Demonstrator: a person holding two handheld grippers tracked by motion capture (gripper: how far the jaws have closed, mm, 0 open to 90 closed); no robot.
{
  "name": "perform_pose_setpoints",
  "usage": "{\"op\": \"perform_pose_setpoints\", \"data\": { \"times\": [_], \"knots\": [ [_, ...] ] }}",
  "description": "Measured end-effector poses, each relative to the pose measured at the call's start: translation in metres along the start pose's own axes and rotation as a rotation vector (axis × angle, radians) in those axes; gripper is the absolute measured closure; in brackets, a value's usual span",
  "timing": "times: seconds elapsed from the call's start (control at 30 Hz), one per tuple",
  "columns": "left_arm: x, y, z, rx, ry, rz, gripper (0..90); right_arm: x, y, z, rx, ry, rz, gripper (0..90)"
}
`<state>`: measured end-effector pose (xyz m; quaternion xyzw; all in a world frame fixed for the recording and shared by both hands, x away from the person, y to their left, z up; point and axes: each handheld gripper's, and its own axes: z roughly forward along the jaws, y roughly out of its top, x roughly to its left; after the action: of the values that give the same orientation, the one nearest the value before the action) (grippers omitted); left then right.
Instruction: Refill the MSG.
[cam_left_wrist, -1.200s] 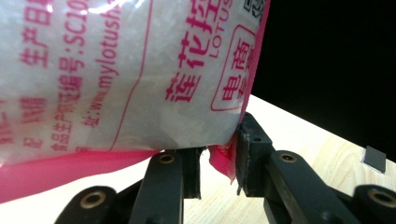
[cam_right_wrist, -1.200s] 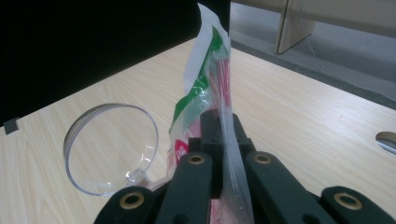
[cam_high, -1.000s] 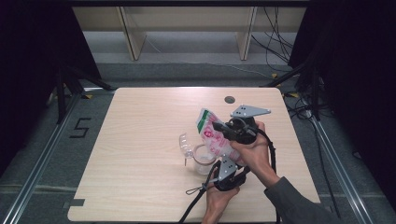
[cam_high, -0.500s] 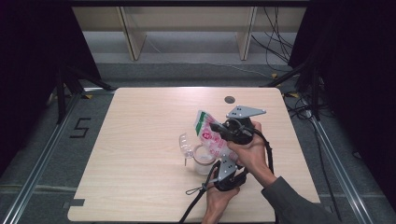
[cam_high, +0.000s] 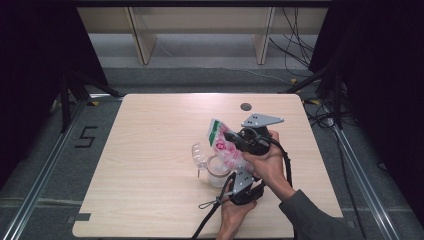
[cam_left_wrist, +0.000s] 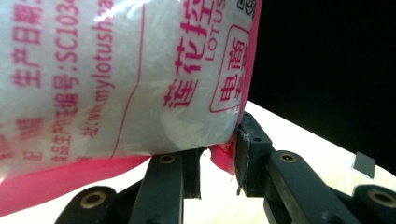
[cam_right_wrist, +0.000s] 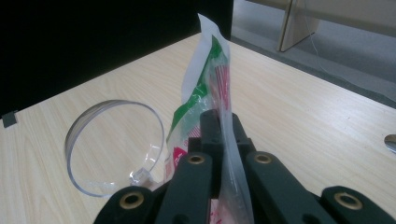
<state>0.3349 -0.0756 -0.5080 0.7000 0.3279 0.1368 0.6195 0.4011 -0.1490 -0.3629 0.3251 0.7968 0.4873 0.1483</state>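
Nearest, the left hand-held gripper (cam_high: 235, 181) clasps the bottom pink corner of the bag (cam_high: 226, 149), which hangs tilted over the open clear jar (cam_high: 216, 171) near the bench's (cam_high: 150, 150) right side. Just beyond, the right hand-held gripper (cam_right_wrist: 223, 140) is clamped on the bag's upper edge. To pour cleanly, I'd keep both grips firm and the mouth over the jar, clear of the hinged lid (cam_right_wrist: 114, 147) on the left.
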Motion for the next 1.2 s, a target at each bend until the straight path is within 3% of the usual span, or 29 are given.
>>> {"op": "perform_pose_setpoints", "data": {
  "times": [0.13,0.27,0.3,0.43,0.67,0.73,1.2],
  "knots": [
    [0.0001,0.0005,-0.0005,-0.001,0.000,0.002,73.4,0.0001,0.0001,0.0009,-0.020,0.008,0.001,90.0],
    [-0.0001,0.0007,-0.0005,0.005,0.003,0.001,73.4,0.0002,0.0003,0.0007,-0.004,0.003,0.002,90.0],
    [-0.0001,0.0008,-0.0007,0.004,0.004,0.001,73.4,-0.0013,0.0005,0.0014,-0.012,0.002,-0.017,90.0],
    [0.0012,0.0018,0.0000,-0.008,-0.009,-0.006,73.4,0.0007,0.0013,0.0011,-0.010,-0.004,0.007,90.0],
    [0.0025,0.0030,0.0006,-0.014,-0.014,-0.015,73.5,-0.0010,0.0039,0.0044,-0.013,0.012,-0.039,90.0],
    [0.0031,0.0038,0.0003,-0.014,-0.017,-0.015,73.5,0.0018,0.0043,0.0033,0.002,-0.004,-0.016,90.0],
    [0.0025,0.0039,-0.0005,-0.017,-0.014,-0.010,73.6,0.0030,0.0052,0.0045,-0.003,0.007,-0.019,90.0]
  ]
}}
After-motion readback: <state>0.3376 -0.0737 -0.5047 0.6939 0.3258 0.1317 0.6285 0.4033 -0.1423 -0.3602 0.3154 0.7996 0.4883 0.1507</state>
